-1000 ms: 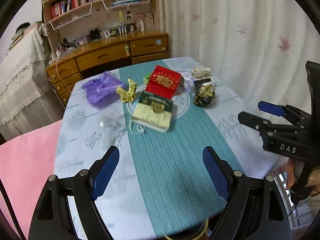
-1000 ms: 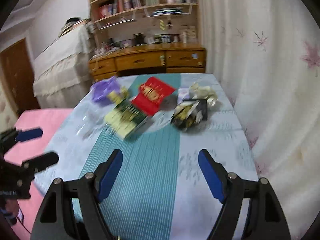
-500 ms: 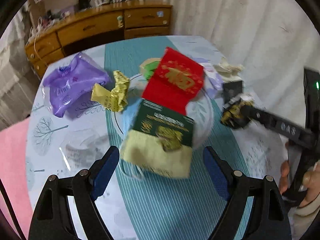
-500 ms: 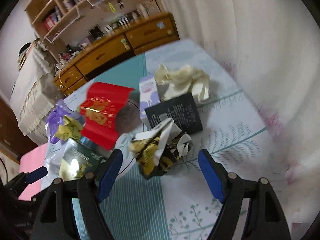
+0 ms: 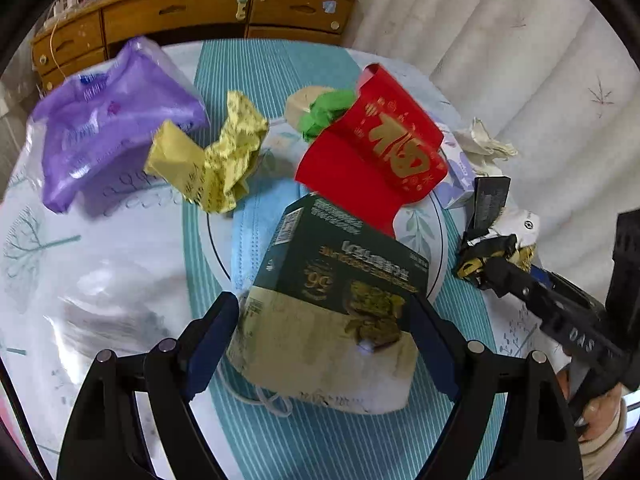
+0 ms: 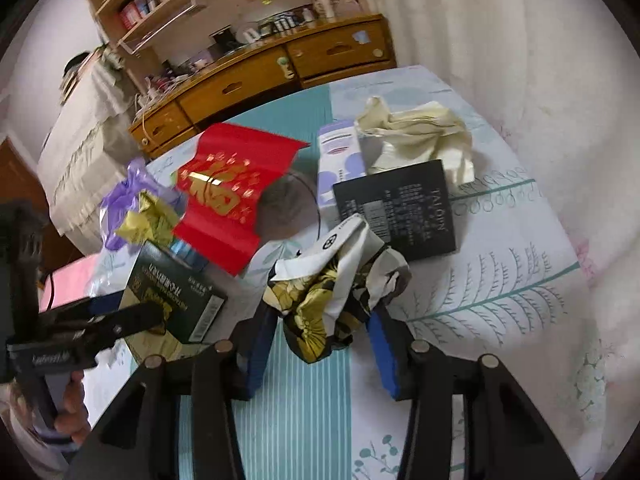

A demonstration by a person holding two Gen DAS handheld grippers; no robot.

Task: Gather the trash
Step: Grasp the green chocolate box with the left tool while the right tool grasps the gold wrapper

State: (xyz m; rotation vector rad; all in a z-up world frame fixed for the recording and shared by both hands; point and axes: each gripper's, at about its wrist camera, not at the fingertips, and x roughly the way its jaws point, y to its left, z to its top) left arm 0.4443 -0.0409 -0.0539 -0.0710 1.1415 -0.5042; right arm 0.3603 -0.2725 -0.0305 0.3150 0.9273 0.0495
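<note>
A green-and-cream carton (image 5: 336,304) lies on the table's teal stripe, partly on a white plate (image 5: 424,220). My left gripper (image 5: 324,340) straddles it, jaws wide, a blue pad beside each side of the carton. A crumpled black, gold and white wrapper (image 6: 336,288) sits between the pads of my right gripper (image 6: 322,348), whose jaws are closing and touch its sides. That wrapper (image 5: 500,244) also shows at the right of the left wrist view. More trash lies behind: a red envelope (image 5: 376,152), crumpled yellow paper (image 5: 216,160) and a purple plastic pack (image 5: 112,116).
A black card (image 6: 400,208), cream crumpled paper (image 6: 416,132) and a white-purple box (image 6: 340,160) lie beyond the wrapper. A blue face mask (image 5: 248,240) and clear plastic film (image 5: 104,312) are on the left. A wooden dresser (image 5: 200,4) stands behind, a curtain (image 6: 540,80) at right.
Both grippers came forward and down onto the trash. The left now straddles the carton at unchanged width. The right jaws narrowed around the crumpled wrapper.
</note>
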